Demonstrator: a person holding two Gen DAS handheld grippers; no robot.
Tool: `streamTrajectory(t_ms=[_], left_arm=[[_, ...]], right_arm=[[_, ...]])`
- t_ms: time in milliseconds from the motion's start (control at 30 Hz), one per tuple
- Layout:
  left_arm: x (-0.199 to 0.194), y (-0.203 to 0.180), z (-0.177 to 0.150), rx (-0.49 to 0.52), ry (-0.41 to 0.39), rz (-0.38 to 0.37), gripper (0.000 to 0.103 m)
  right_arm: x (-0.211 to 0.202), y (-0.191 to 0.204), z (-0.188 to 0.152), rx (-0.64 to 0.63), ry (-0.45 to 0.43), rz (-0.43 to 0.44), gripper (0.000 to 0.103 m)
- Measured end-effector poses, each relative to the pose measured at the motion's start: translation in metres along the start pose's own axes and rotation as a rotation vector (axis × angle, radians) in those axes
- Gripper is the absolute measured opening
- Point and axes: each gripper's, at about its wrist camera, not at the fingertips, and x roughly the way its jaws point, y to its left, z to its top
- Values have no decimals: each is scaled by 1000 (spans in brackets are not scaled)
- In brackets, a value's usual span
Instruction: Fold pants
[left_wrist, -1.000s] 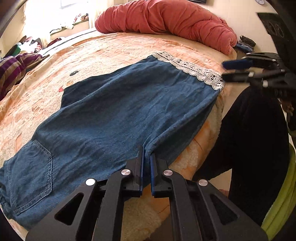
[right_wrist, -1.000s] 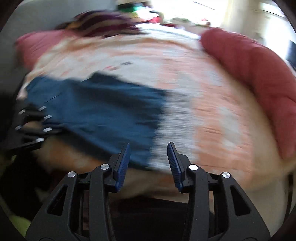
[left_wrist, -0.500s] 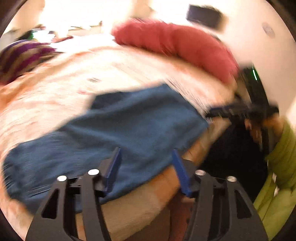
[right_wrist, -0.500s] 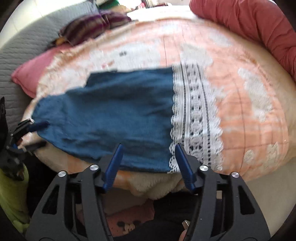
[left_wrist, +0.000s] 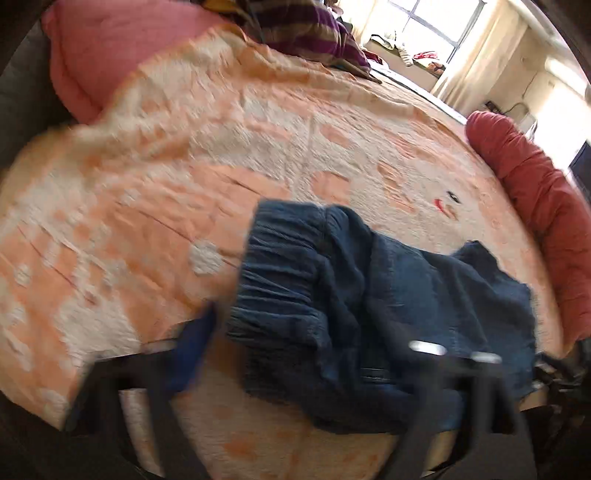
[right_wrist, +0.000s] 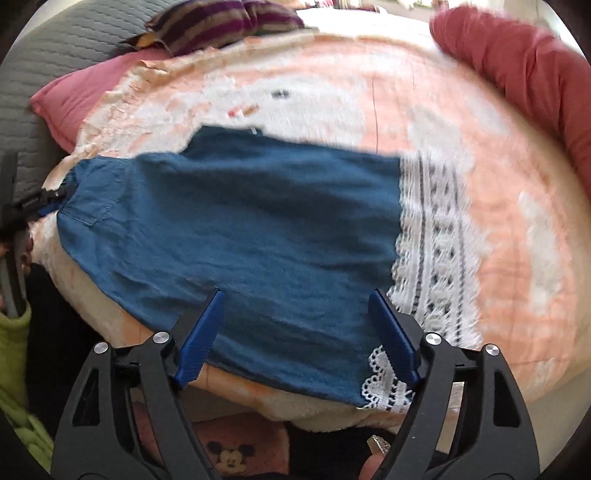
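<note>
A bed fills both views, spread with a peach and white fleecy blanket. In the right wrist view a grey quilted headboard curves along the upper left of the frame, with a pink pillow beside it and a purple striped cushion at the top; a rolled red duvet runs down the upper right.

The pants are blue denim, lying flat across the middle of the frame near the bed's near edge. A patch pocket with pale stitching shows at their left end, where the left gripper sits at the far left of the frame against the waist. A broad band of white lace trim finishes the leg at the right.

The right gripper, bottom centre, has its blue pads wide apart and opening; the denim hem lies under them, not pinched.

In the blurred left wrist view the gathered elastic waistband bunches up at centre frame. The left gripper straddles it from the bottom edge, its jaws closing, one blue pad showing left of the cloth; whether they press on it I cannot tell. A bright window shows at the upper right.
</note>
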Motion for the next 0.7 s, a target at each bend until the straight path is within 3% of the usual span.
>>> streamTrajectory(t_ms=[67, 167, 267, 333, 367, 467, 567, 667, 700], left_arm=[[-7, 3, 4, 4, -45, 1, 46], [-10, 7, 4, -7, -60, 22, 45], [-2, 7, 5, -1, -40, 81, 58], [-9, 7, 4, -4, -56, 83, 61], [-12, 8, 5, -9, -74, 76, 61], [-48, 0, 3, 10, -231, 97, 62], [-72, -29, 2, 96, -293, 48, 62], [-59, -82, -6, 235, -204, -99, 62], [-50, -97, -11, 276, -164, -130, 62]], right_arm=[[10, -17, -2, 96, 44, 26, 73], [6, -28, -6, 160, 32, 83, 72], [6, -25, -9, 142, 42, 62, 72], [7, -23, -10, 134, 48, 56, 72], [8, -23, -10, 139, 46, 61, 72], [-4, -29, -13, 168, -9, 95, 72], [-29, -25, -16, 131, -108, 111, 72], [-38, -1, -14, -3, -125, 94, 66], [-38, 8, -13, -54, -121, 100, 60]])
